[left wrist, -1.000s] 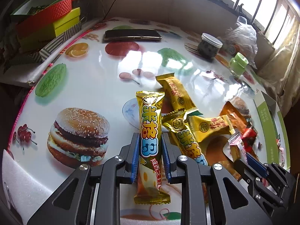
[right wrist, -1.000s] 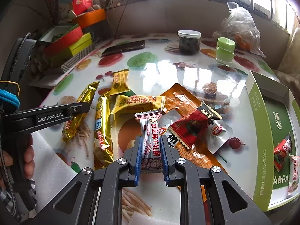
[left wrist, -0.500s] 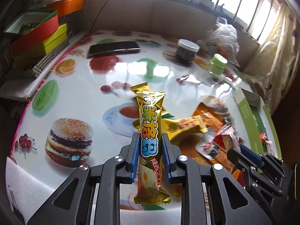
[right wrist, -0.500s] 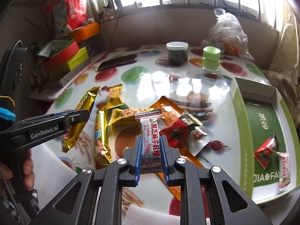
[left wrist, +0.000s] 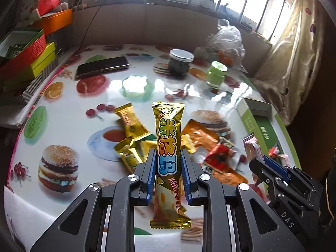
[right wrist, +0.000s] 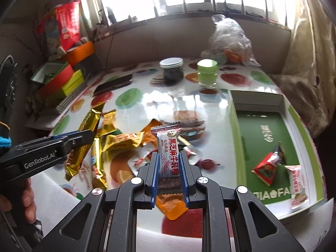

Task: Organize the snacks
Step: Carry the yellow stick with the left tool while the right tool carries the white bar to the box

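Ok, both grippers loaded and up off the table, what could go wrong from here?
1. The left gripper pinches the gold bar at mid-length, with both ends hanging free; a fast swing could make it pivot or slip.
2. The white candy in the right gripper is held only by its lower half.
3. Both grippers are close together; heading for the green box at once, they could bump.

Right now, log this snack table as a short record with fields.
left hand-held gripper: shut on gold snack bar, lifted off the table
right hand-held gripper: shut on silver candy packet, also lifted
green box: open, on the right; red packet and white packet inside
loose pile: gold, orange and red wrappers mid-table
far side: dark jar, green jar, phone
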`<state>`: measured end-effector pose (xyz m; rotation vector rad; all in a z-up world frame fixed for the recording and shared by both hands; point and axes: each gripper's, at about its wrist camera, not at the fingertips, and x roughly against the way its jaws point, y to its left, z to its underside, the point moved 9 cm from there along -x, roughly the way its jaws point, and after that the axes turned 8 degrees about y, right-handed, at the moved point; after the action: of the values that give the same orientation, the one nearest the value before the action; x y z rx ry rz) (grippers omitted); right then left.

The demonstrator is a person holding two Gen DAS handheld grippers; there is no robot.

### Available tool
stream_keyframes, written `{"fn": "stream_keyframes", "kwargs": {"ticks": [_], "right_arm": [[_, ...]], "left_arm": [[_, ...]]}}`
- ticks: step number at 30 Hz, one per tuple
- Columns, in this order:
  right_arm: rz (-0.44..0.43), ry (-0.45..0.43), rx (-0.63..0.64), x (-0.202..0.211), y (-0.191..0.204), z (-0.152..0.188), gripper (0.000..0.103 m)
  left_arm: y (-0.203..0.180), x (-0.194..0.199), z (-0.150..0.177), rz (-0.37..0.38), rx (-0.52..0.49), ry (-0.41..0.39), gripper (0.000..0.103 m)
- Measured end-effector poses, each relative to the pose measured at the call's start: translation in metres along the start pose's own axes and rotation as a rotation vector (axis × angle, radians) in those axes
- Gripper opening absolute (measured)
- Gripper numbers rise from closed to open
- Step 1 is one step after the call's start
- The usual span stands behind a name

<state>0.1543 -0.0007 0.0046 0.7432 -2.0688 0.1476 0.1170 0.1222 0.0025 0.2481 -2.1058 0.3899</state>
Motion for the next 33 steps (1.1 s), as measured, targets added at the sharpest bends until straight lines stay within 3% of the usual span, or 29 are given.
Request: {"fn": "stream_keyframes", "kwargs": {"ticks": [20,33], "right_arm": [[0.139,-0.061,-0.15,0.038,-0.097,-0.001,0.018],[0.201,-0.035,-0.24,0.037,-0.155,0.009,0.018]], "left_arm": [[-0.108,-0.009,-0.011,0.139,-0.158,0.016,0.024],[-0.165,-0.026,-0.019,0.228,-0.213,0.063,0.024]]}}
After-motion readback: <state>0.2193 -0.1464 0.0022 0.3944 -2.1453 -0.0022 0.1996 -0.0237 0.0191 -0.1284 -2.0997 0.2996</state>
